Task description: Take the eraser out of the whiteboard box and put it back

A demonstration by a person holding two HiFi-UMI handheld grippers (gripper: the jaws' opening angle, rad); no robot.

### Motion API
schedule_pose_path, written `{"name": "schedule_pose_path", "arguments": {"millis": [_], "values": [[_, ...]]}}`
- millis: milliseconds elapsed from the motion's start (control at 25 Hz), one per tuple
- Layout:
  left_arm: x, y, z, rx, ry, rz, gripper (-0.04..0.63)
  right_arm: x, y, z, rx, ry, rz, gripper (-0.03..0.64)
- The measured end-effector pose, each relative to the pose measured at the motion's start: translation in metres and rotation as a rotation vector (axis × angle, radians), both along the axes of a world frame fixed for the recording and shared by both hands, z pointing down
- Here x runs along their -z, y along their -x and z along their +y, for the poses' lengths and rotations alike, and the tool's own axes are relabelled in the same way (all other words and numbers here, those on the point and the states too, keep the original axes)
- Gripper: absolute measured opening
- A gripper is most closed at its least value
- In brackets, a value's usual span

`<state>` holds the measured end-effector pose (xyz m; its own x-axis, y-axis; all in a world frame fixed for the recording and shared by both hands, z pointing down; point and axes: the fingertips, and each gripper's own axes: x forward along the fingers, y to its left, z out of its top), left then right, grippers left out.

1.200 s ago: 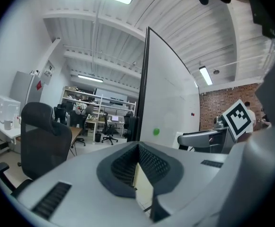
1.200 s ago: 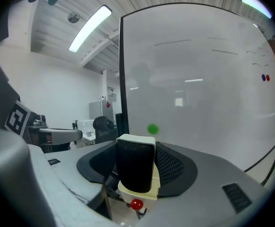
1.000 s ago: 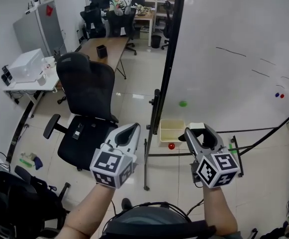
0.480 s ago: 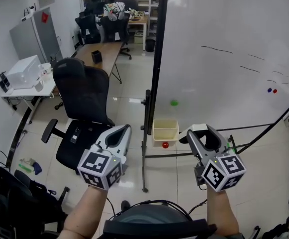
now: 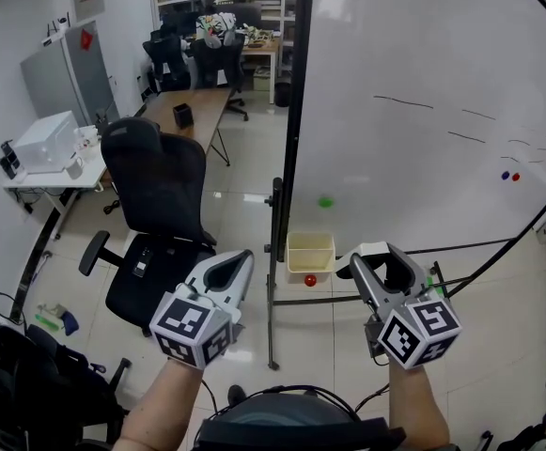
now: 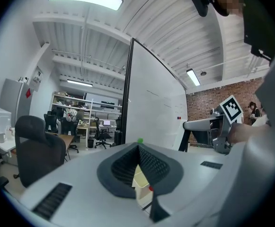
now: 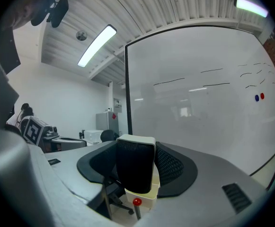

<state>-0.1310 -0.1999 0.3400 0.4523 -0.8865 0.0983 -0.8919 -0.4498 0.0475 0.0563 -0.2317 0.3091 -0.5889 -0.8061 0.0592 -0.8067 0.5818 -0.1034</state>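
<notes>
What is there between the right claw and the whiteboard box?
The eraser, gripped in the right claw, stands directly before the whiteboard box. The right gripper view shows this.

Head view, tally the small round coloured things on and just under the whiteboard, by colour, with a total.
Green: 1, the green magnet
Blue: 1, the blue magnet
Red: 2, the red magnet and the red ball just below the whiteboard box
Total: 4
</notes>
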Motion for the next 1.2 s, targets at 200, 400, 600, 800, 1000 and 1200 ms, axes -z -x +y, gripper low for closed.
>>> {"name": "schedule_pose_path", "arguments": {"millis": [200,400,600,800,1000,1200], "values": [[0.003,-0.002,0.004,-0.005,-0.009,0.003,0.028,-0.001,0.0,0.002,0.008,0.006,-0.005,0.275],[-0.001,-0.003,0.008,-0.009,0.001,0.008,0.028,-0.002,0.002,0.006,0.015,0.007,-0.007,0.276],[-0.003,-0.004,0.009,-0.023,0.012,0.018,0.028,0.001,0.003,0.008,0.018,-0.003,0.003,0.276],[-0.001,-0.002,0.01,-0.004,-0.001,0.032,0.029,0.003,0.004,0.011,0.022,-0.003,-0.001,0.276],[0.0,0.0,0.009,0.018,-0.014,0.07,0.031,0.003,0.003,0.011,0.024,-0.002,-0.004,0.276],[0.001,0.0,0.008,0.019,-0.018,0.068,0.032,0.003,0.002,0.009,0.026,0.0,-0.01,0.275]]}}
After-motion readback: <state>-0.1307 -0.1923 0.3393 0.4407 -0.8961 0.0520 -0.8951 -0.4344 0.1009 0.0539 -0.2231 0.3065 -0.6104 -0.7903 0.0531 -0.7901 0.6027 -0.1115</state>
